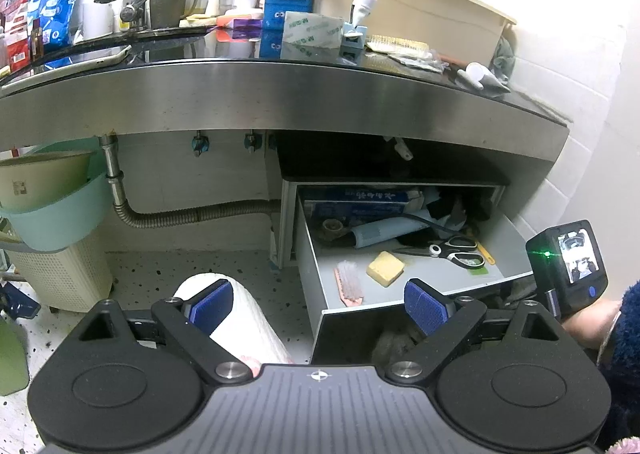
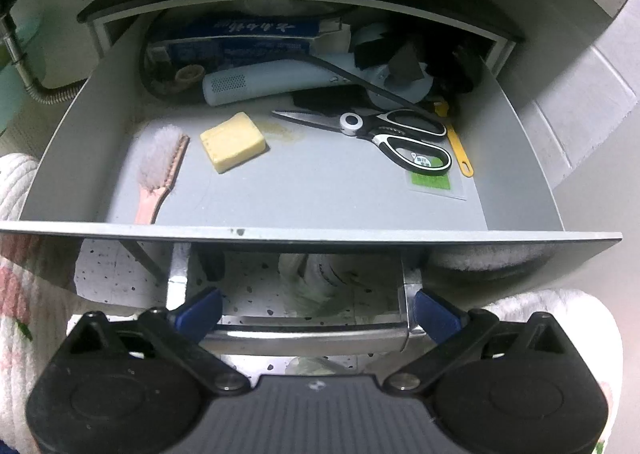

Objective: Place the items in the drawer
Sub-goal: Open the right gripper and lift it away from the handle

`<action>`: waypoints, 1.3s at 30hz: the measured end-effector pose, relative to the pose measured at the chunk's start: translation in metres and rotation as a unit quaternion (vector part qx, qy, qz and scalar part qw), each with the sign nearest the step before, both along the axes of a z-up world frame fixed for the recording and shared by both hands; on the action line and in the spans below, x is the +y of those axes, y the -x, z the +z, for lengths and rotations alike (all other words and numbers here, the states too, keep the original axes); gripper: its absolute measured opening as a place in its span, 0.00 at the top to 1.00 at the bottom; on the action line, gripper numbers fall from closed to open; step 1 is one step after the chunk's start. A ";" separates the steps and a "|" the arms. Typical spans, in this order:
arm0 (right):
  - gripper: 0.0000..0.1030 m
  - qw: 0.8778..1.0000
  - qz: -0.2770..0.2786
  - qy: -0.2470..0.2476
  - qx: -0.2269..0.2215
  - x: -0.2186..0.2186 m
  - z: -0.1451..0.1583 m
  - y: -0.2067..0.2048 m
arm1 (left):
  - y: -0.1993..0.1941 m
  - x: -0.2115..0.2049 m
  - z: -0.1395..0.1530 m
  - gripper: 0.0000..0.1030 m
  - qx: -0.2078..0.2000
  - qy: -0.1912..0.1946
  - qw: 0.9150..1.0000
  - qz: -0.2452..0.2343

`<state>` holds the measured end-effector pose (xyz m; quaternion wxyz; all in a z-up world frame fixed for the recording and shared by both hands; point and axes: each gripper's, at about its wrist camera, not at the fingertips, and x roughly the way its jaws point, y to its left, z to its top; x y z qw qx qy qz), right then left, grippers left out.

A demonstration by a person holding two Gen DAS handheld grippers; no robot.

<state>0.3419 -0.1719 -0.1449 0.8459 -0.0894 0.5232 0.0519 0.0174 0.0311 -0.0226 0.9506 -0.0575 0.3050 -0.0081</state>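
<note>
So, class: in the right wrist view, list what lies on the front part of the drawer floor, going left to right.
Brush → soap bar → scissors → yellow stick.

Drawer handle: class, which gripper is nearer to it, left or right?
Right. The right gripper is open with its fingers straddling the drawer handle. The left gripper hangs open, back from the drawer, left of it.

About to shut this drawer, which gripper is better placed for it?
Right. The right gripper hangs open around the drawer's metal handle; the left gripper hovers open, off the drawer.
</note>
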 end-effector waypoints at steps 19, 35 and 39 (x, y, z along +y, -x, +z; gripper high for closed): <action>0.01 0.992 -0.022 -0.088 -0.090 -0.025 0.016 0.033 | -0.011 -0.012 -0.006 0.10 0.027 -0.017 0.999 -0.012; 0.00 0.941 0.015 -0.145 -0.305 -0.051 0.062 0.123 | -0.024 -0.023 0.010 0.10 -0.008 -0.045 0.999 -0.024; 0.00 0.930 0.013 -0.160 -0.329 -0.058 0.064 0.134 | -0.031 -0.029 0.021 0.09 -0.029 -0.055 0.997 -0.038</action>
